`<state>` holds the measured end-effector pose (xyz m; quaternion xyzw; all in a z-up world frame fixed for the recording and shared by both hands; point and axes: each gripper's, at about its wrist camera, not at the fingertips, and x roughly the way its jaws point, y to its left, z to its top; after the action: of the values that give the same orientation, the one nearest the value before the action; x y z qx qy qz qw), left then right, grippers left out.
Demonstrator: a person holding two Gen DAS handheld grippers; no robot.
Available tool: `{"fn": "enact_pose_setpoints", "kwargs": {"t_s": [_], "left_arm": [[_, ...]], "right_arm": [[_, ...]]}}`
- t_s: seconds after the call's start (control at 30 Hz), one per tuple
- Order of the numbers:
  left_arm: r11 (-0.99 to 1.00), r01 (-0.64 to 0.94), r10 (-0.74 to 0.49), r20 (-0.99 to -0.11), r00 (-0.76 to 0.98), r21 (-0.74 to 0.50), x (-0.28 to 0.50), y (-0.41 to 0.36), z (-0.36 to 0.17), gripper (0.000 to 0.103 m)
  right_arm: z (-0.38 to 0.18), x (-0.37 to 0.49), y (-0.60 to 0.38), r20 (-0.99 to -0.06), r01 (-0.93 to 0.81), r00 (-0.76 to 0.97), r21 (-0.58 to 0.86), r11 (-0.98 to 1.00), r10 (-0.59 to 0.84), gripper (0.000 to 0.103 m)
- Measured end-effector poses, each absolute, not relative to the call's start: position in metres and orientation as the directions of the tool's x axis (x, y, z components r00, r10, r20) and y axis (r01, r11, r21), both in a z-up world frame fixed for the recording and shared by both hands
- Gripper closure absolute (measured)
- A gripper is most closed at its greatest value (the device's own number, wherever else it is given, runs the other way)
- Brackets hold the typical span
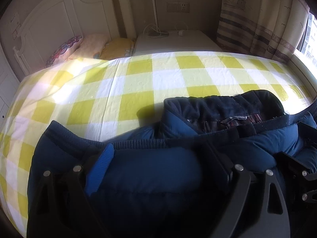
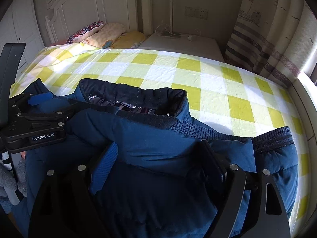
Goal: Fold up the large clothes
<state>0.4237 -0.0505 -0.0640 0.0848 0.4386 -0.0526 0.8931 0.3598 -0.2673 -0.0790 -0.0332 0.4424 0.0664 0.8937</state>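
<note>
- Closest to both cameras, a dark blue padded jacket (image 2: 158,144) lies bunched on the bed, filling the lower half of each view.
- The left gripper (image 1: 158,170) stands with its jaws wide apart; the jacket's bulk sits between and under the fingers, and the blue pad (image 1: 101,170) on the left finger lies against the fabric without any pinch that can be seen.
- The right gripper (image 2: 160,166) also has its jaws spread apart, with jacket fabric lying between them; its blue pad (image 2: 105,170) rests beside a fold, not clamped on it.
- No earlier picture is given, so only the spread jaws can be told.
- Seen from the right wrist, the left gripper sits just to the left, over the jacket's near left part, with a grey glove (image 2: 11,180) below it.
- Just beyond the fingers runs a ribbed knit hem (image 2: 273,138), and past that the jacket's fleece-lined collar (image 2: 138,95) stands open, showing a striped lining.
- Past the jacket stretches the yellow and white checked sheet (image 2: 218,83), sunlit and bare.
- Farther on, pillows (image 2: 111,35) lie against a white headboard (image 2: 89,4).
- Beside them stands a white bedside table (image 2: 182,41) with a cable on it.
- At the far right hangs a striped curtain (image 2: 257,39).
</note>
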Motion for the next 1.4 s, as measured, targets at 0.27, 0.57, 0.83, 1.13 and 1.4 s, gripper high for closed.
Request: {"fn": "enact_pose_setpoints", "kwargs": {"t_s": [0.27,0.57,0.83,1.13,1.4], "left_arm": [[0.978,0.161,0.001,-0.781,0.625,0.131,0.421,-0.053,-0.066,0.012],[0.979,0.154,0.012,-0.781,0.624,0.137,0.422,-0.053,-0.067,0.009],[0.981,0.172,-0.025,-0.828,0.561,0.087,0.431,-0.031,-0.049,0.006],[0.995,0.093,-0.025,-0.813,0.582,0.036,0.427,0.048,-0.052,0.005],[0.992,0.061,-0.126,-0.818,0.561,-0.111,0.432,0.067,-0.062,0.002]], "right_arm": [[-0.085,0.36,-0.259,-0.803,-0.145,0.594,-0.046,0.988,0.05,0.022],[-0.089,0.368,-0.263,-0.82,-0.143,0.569,-0.019,0.99,0.067,0.019],[-0.075,0.364,-0.271,-0.828,-0.159,0.556,-0.024,0.987,0.069,0.018],[-0.073,0.345,-0.374,-0.797,0.026,0.604,0.043,0.999,0.018,0.017],[-0.085,0.344,-0.38,-0.765,0.027,0.638,0.138,0.99,0.089,0.013]]}}
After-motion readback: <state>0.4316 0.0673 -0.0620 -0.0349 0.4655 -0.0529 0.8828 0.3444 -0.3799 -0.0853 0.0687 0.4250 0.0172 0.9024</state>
